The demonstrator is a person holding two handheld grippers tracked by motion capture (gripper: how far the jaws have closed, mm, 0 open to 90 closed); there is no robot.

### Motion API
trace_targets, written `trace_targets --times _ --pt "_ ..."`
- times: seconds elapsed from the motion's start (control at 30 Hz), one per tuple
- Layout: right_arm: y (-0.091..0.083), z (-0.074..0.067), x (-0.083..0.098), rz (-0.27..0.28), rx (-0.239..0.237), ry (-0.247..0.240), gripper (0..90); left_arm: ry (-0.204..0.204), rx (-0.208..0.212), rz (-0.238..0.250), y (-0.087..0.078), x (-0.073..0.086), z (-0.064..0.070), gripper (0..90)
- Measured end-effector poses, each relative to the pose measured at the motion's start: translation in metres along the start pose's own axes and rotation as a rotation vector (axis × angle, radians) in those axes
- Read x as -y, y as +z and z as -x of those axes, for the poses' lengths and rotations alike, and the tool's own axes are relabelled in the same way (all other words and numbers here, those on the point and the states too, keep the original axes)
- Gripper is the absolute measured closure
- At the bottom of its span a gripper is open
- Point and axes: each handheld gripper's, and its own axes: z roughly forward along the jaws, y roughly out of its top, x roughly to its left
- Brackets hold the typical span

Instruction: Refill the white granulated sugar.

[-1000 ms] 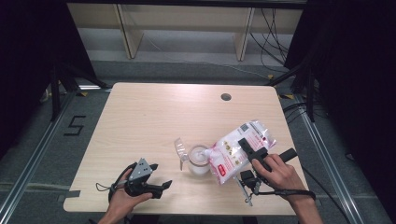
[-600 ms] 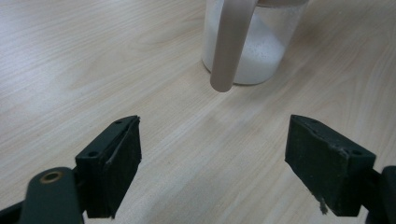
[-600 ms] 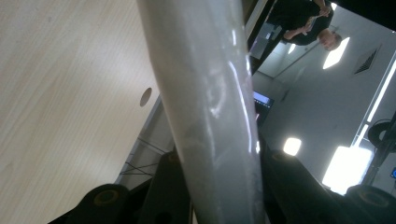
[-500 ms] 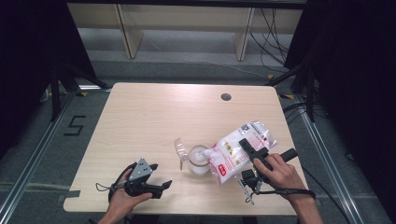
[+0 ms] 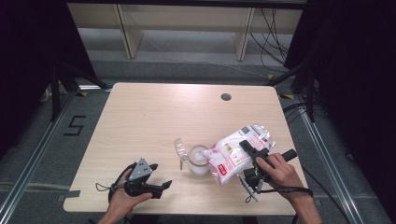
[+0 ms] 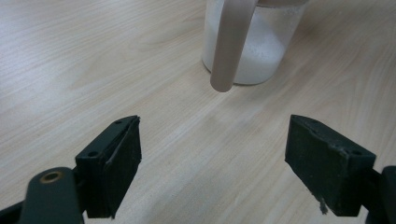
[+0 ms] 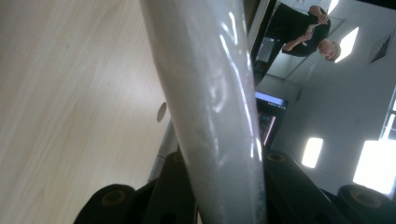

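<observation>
Bag (image 5: 233,156) of white powder, clear plastic with pink and red print, is tilted over the mouth of the glass jar (image 5: 200,160) near the front edge of the wooden table (image 5: 154,121), held up by the right gripper (image 5: 250,151), whose jaws have just been closing and pinch the film between them. In the right gripper view the bag's folded edge (image 7: 210,112) rises straight up between the two black jaws, with the tabletop to one side and a person standing far off in the room behind.

Just left of the jar a clear plastic scoop (image 5: 180,150) leans against it; in the left gripper view its pale handle (image 6: 231,42) hangs down in front of the jar (image 6: 252,51), between that gripper and the glass. The jar holds white powder to a good part of its height.

The left gripper (image 5: 158,179) rests low on the table, well apart from the jar, its jaws spread wide with only bare wood between them. A round cable hole (image 5: 226,97) sits near the far edge
</observation>
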Motion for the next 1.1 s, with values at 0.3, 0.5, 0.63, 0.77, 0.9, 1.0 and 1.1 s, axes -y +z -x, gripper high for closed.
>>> trace_targets --times 0.3,0.5,0.63,0.77,0.9,1.0,1.1 --pt "0.004 -0.003 0.003 0.06 -0.031 0.126 83.1 -0.001 0.0 0.004 0.0 0.0 0.0 18.1" --pt "0.006 -0.007 0.007 0.084 -0.049 0.222 83.2 -0.002 0.001 0.004 0.0 0.0 0.0 18.1" --pt "0.009 -0.01 0.011 0.107 -0.049 0.28 83.1 0.004 0.0 0.0 0.0 0.0 0.0 18.1" --pt "0.009 -0.012 0.014 0.111 -0.056 0.335 83.2 -0.004 -0.004 -0.006 -0.001 0.0 0.001 18.1" --pt "0.008 -0.014 0.017 0.118 -0.053 0.401 83.2 0.012 -0.004 -0.004 -0.001 0.0 -0.001 18.1" --pt "0.01 -0.012 0.02 0.148 -0.049 0.375 83.3 0.009 -0.001 -0.006 -0.002 0.0 0.0 18.1" --pt "0.009 -0.017 0.02 0.131 -0.065 0.437 83.3 0.006 -0.007 -0.007 -0.002 0.0 0.0 18.1"
